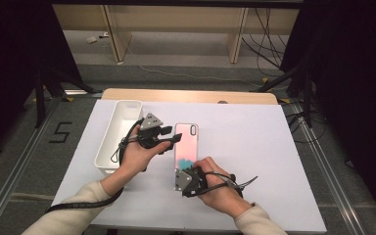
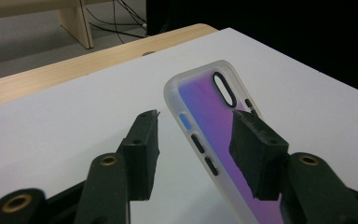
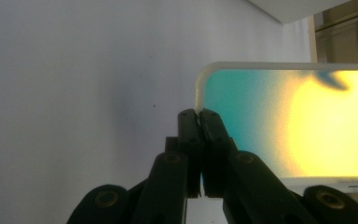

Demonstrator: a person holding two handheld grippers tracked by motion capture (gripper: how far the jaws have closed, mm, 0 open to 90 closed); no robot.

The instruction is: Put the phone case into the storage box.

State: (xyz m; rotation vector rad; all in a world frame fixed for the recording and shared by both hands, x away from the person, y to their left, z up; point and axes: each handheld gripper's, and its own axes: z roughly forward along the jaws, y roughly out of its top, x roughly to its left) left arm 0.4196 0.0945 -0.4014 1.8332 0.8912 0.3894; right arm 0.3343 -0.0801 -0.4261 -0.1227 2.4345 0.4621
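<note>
On the white bench [image 1: 274,147], the right gripper [image 3: 199,113] pinches the near edge of the phone case [image 1: 186,144] while the left gripper [image 2: 196,135], half open, straddles its camera-end side without yet gripping, the white bin [image 1: 108,142] beside it waiting.

Grey floor [image 1: 186,63], wooden bench legs [image 1: 237,39], black curtains [image 1: 352,58] at both sides

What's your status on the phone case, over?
Right gripper shut on the phone case near corner. Left gripper open, straddling its camera-end edge, not pinching. White bin to the left, clear.
</note>
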